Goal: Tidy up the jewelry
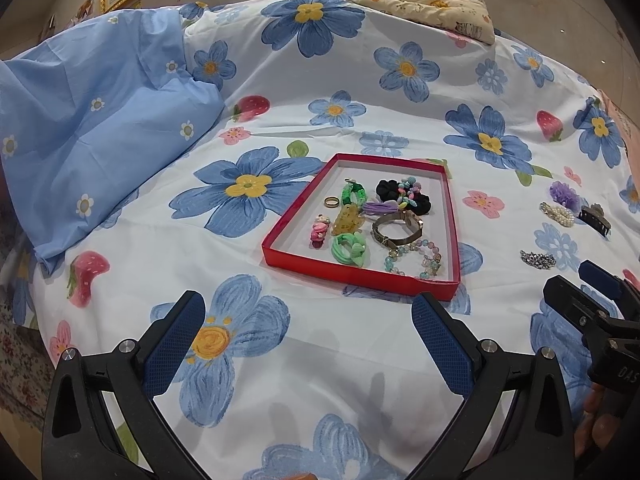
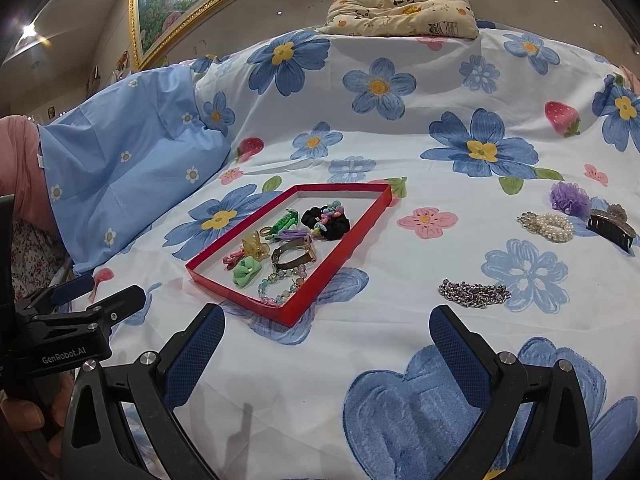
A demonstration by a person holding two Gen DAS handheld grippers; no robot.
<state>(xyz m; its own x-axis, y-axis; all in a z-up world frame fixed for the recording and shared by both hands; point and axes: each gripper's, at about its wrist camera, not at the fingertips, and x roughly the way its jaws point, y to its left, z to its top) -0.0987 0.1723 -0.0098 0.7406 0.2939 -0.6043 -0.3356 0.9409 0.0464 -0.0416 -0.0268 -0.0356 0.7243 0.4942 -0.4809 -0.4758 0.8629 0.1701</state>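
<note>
A red tray (image 1: 276, 244) (image 2: 344, 260) lies on the flowered bedsheet and holds several pieces: green scrunchies, a black scrunchie (image 1: 390, 190), a gold ring (image 1: 331, 201), a metal bangle (image 1: 396, 232) and a bead bracelet (image 1: 416, 260). Right of the tray, loose on the sheet, lie a silver chain (image 2: 474, 293), a pearl clip (image 2: 546, 224), a purple flower piece (image 2: 570, 198) and a dark claw clip (image 2: 612, 226). My left gripper (image 1: 308, 316) is open and empty, in front of the tray. My right gripper (image 2: 326, 328) is open and empty, in front of the chain.
A blue pillow (image 1: 92, 120) lies at the left. A small panda-print pillow (image 2: 404, 10) sits at the far edge of the bed. A framed picture (image 2: 188, 4) hangs on the wall behind. The bed's edge drops off on the left.
</note>
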